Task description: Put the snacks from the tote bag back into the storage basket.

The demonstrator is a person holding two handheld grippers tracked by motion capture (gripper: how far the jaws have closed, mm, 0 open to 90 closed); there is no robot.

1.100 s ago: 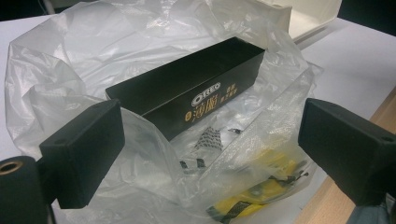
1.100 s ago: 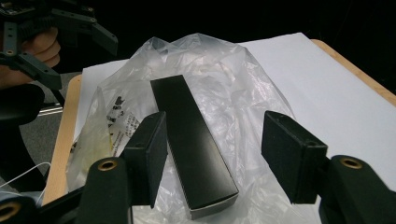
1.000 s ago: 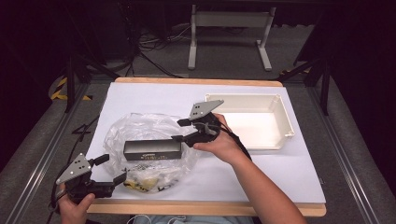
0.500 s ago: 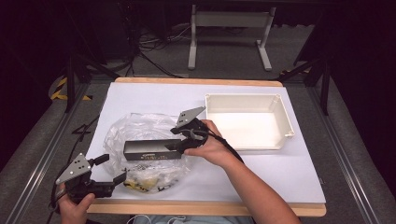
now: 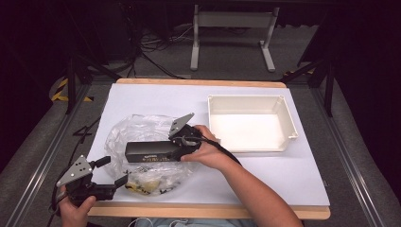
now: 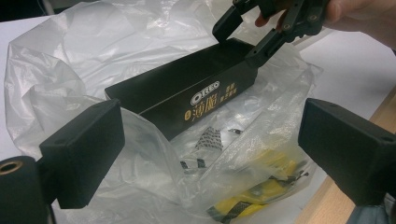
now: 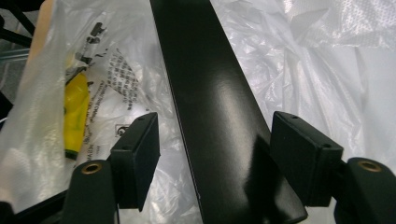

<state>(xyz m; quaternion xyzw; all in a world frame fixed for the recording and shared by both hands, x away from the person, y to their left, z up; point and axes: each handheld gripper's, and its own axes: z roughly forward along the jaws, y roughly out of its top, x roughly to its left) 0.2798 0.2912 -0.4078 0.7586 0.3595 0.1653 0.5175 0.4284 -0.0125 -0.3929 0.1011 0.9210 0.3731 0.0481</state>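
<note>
A person is working at a table covered with a white sheet (image 5: 156, 99). Toward the front left corner of the tabletop, a long black cookie box (image 5: 147, 151) is lying on a crumpled clear plastic bag (image 5: 137, 130), one end pointing toward the front left corner and the other toward the white tray (image 5: 291, 127), which is sitting well apart near the right edge.

The right gripper (image 5: 177, 152) is straddling the tray-side end of the box. Its jaws have just been opening and are standing spread on either side of the box, with a gap showing between each pad and the cardboard, so nothing is being pinched yet. The left gripper (image 5: 109, 171) is hanging at the front edge, its jaws spread wide and empty, just short of the bag.

The box looks like light, stiff cardboard with a glossy, probably slippery skin. Pinching across its narrow width near one end seems the natural hold, though a long box held at one end may droop or twist. The bag is soft and is likely to cling or drag.

The left gripper view is showing the printed brand on the box's side (image 6: 187, 93) and yellow packets (image 6: 261, 186) inside the bag. The right gripper view is showing the gaps beside each pad (image 7: 140, 154) and the shiny box top (image 7: 219, 107).
</note>
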